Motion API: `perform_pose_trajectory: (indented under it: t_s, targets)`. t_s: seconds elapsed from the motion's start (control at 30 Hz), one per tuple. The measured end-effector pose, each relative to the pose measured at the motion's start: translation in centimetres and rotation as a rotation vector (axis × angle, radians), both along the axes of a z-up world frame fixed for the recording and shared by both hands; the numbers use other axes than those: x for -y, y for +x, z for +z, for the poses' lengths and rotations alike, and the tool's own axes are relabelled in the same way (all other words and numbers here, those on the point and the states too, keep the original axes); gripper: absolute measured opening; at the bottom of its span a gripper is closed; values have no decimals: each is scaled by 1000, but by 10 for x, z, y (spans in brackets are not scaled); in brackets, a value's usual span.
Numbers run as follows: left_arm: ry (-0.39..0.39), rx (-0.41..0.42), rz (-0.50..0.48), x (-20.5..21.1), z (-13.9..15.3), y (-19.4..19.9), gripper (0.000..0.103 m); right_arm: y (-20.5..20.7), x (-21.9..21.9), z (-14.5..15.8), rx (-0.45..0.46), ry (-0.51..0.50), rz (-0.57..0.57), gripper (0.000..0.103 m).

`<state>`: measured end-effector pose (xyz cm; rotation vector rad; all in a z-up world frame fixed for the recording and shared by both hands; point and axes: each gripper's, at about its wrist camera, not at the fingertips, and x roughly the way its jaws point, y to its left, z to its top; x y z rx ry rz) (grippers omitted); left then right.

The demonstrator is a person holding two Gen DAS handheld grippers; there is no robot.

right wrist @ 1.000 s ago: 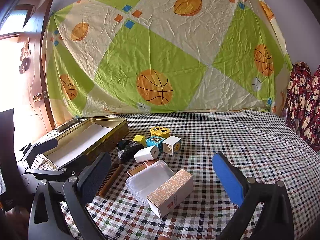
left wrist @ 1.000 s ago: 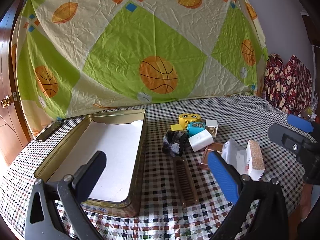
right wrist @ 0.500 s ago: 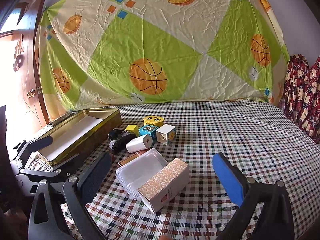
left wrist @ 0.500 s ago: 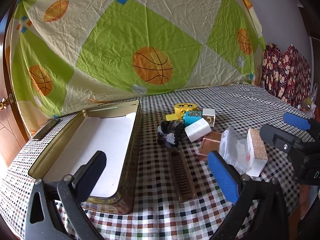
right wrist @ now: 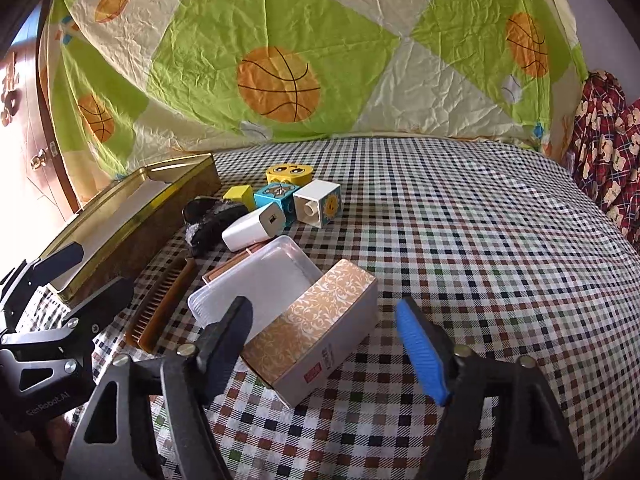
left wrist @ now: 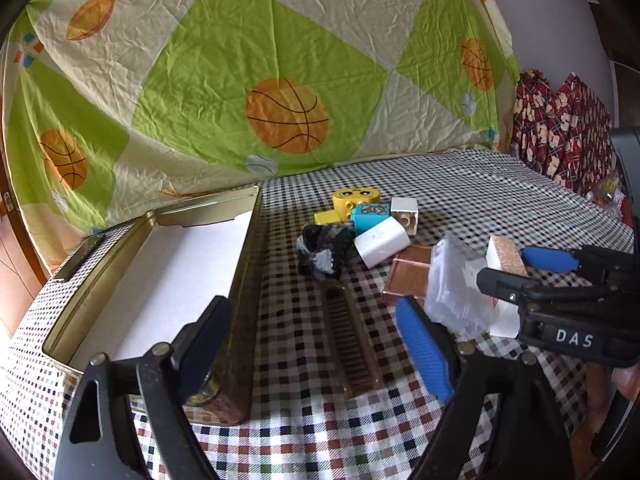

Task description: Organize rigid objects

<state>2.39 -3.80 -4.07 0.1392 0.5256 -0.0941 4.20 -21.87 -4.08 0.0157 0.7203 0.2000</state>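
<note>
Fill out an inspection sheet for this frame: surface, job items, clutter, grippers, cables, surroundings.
Surface: checked tablecloth, wrinkled, covering the table.
Job's things: open gold tin, white lining bare; gold patterned box; clear plastic case; brown comb; white adapter; toy blocks clustered behind it.
Clutter: dark fuzzy bundle beside the adapter.
Grippers: right gripper straddles the patterned box, jaws just been closing, pads not pressing it; left gripper just been closing, over the tin's right wall and the comb, nothing held.
Cables: nothing seen.
Surroundings: basketball-print sheet behind; wooden door left.
</note>
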Motion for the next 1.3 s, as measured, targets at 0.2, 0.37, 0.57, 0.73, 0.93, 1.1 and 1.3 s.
perform_pose_trajectory:
  t_s: [0.2,0.37,0.57,0.73,0.93,1.1,1.3]
  targets:
    - [20,-66,-51,8,-5,9,84,6,9,-1,-18,-13,-28,57]
    - [12,-159,-79,14,-13,24,84,17,20,-3,-35,-31,-45,53]
    - [21,-225,-67,21,-20,40,77,24,19,-10,-90,-26,-14,33]
    - [42,-230,-42,22,-20,45,76,27,17,-13,-119,-18,9,32]
    - [64,-209,-68,27,-18,41,57,25,16,-12,-100,-30,2,32]
    - [30,-242,-76,25,-20,45,54,25,16,-11,-94,-27,6,32]
    - [-25,-328,-53,16,-29,58,49,25,16,-11,-99,-25,13,32]
